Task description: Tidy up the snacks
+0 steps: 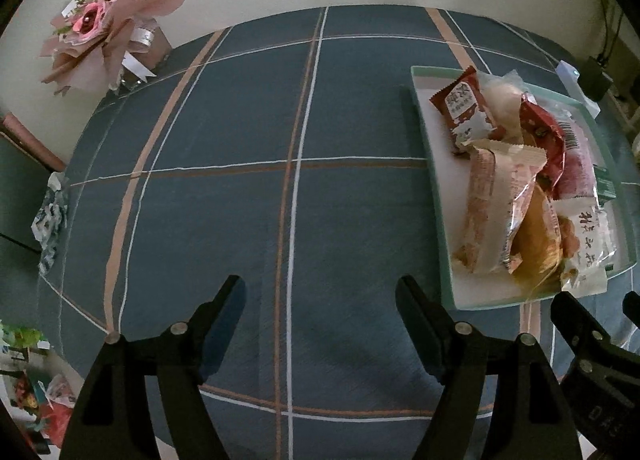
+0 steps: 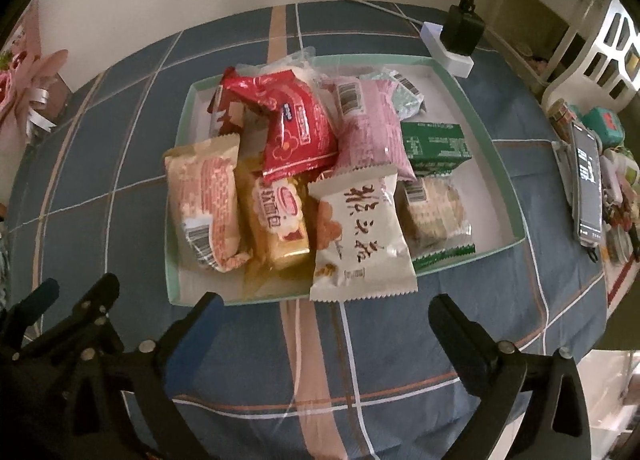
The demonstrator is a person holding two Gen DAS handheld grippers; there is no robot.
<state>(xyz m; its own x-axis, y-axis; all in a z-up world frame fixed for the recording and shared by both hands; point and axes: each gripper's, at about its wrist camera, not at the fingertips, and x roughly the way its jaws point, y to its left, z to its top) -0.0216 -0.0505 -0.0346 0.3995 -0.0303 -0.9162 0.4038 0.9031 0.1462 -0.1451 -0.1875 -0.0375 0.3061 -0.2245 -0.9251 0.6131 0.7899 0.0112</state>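
A shallow green-rimmed white tray (image 2: pixel 496 164) on the blue plaid tablecloth holds several snack packets: a red one (image 2: pixel 298 124), a pink one (image 2: pixel 370 128), a green box (image 2: pixel 436 146), a white packet with dark characters (image 2: pixel 360 238) overhanging the near rim, and a beige-pink one (image 2: pixel 206 200). My right gripper (image 2: pixel 326 306) is open and empty just in front of the tray's near rim. My left gripper (image 1: pixel 320 286) is open and empty over bare cloth, left of the tray (image 1: pixel 426 132). The right gripper's fingers (image 1: pixel 576 324) show at the lower right of the left wrist view.
A pink wrapped bouquet (image 1: pixel 100 28) stands at the table's far left. A white power strip with a black plug (image 2: pixel 456 40) lies behind the tray. A phone (image 2: pixel 586 188) and clutter sit at the right edge. A crumpled wrapper (image 1: pixel 50 216) lies at the left edge.
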